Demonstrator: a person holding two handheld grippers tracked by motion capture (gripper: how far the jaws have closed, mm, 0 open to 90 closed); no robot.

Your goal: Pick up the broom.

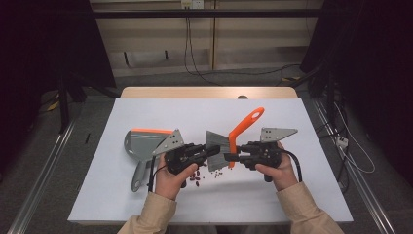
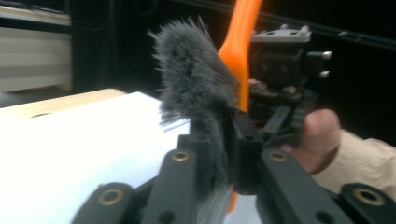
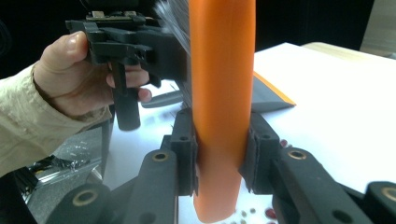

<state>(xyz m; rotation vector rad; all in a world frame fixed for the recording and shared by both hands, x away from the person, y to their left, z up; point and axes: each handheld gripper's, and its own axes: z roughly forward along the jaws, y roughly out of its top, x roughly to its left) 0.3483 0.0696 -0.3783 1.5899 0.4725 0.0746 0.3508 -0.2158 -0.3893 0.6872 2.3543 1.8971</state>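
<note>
Above the middle of the white surface (image 1: 146,204), right gripper (image 1: 233,157) fingers clamp the orange brush (image 1: 246,124) handle; left gripper (image 1: 213,151) fingers pinch its grey bristles. Judged step: re-gripping the brush, beans (image 1: 197,178) unswept. Next: left releases, then sweep toward the dustpan (image 1: 146,144)

left gripper (image 1: 214,152): near centre, level, pointing right, jaws closed on grey bristles. right gripper (image 1: 228,157): just right of it, level, pointing left, jaws clamped on an orange handle. both forearms enter from the near edge, sleeved.
</note>
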